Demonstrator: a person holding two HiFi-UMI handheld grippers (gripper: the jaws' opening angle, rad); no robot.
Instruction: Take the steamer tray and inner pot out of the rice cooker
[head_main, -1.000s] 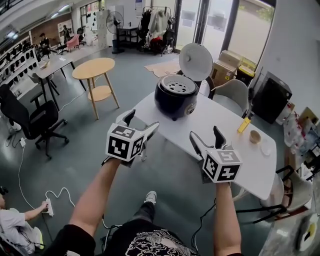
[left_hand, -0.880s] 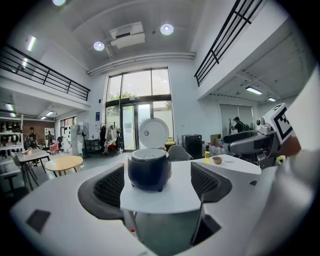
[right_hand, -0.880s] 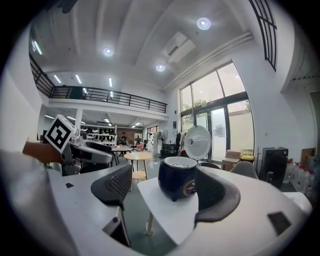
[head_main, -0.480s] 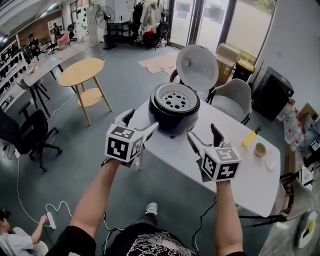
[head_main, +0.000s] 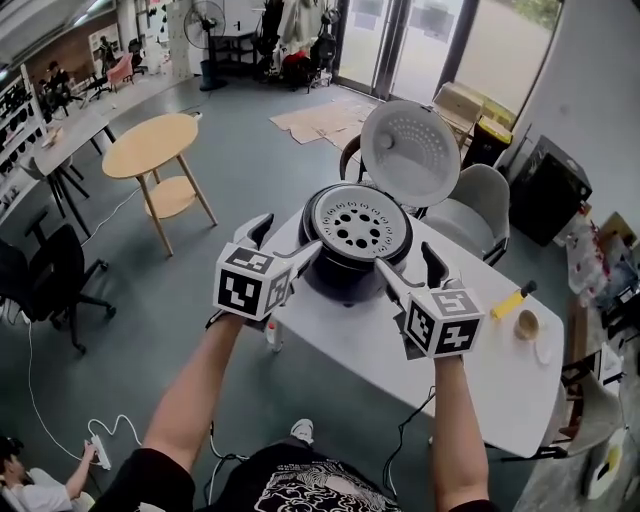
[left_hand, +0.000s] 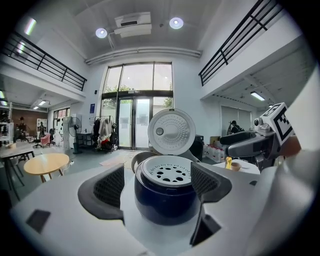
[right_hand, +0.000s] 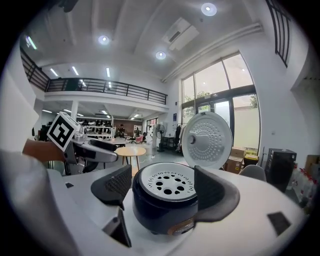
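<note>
The left gripper (head_main: 288, 236) and right gripper (head_main: 407, 258) hang side by side, each with its fingers (left_hand: 107, 192) spread wide and holding nothing. Just ahead of both pairs of fingers, framed in each gap but untouched, the dark rice cooker (head_main: 350, 262) stands on the white tabletop (head_main: 400, 350), with the perforated steamer tray (head_main: 357, 226) seated in its mouth. Beyond it the lid (head_main: 410, 153) stands open. Far right of the right fingers lie a yellow object (head_main: 507, 300) and a small cup (head_main: 527, 324).
</note>
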